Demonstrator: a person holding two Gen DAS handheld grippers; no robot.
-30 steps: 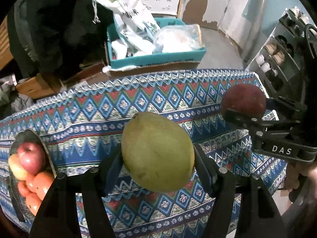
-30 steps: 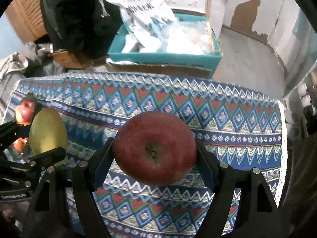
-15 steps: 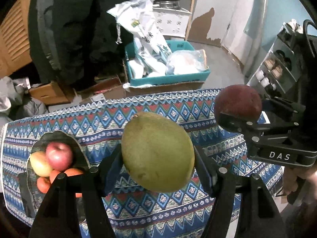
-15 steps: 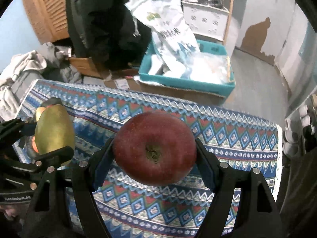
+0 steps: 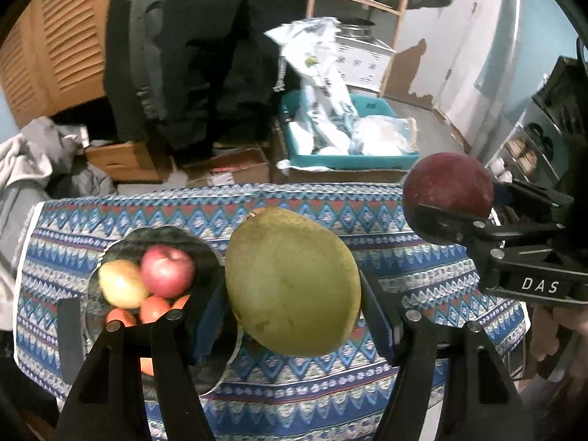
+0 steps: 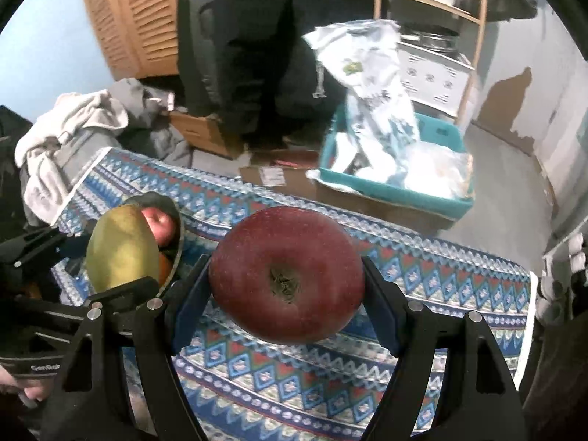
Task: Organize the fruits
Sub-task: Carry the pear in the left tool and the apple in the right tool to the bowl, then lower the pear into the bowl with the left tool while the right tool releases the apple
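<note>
Above patterned tablecloth [image 5: 367,217], left jaws clamp pear [image 5: 292,281]; right jaws clamp apple [image 6: 286,273].

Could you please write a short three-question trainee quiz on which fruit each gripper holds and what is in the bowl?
1. True or false: the left gripper is shut on the green-yellow pear.
2. Which gripper holds the dark red apple? A left, B right.
3. Fill in: the dark bowl on the blue patterned tablecloth already holds a pink-red apple, a yellow fruit and several ____.

Key: 1 true; 2 B; 3 oranges.
</note>
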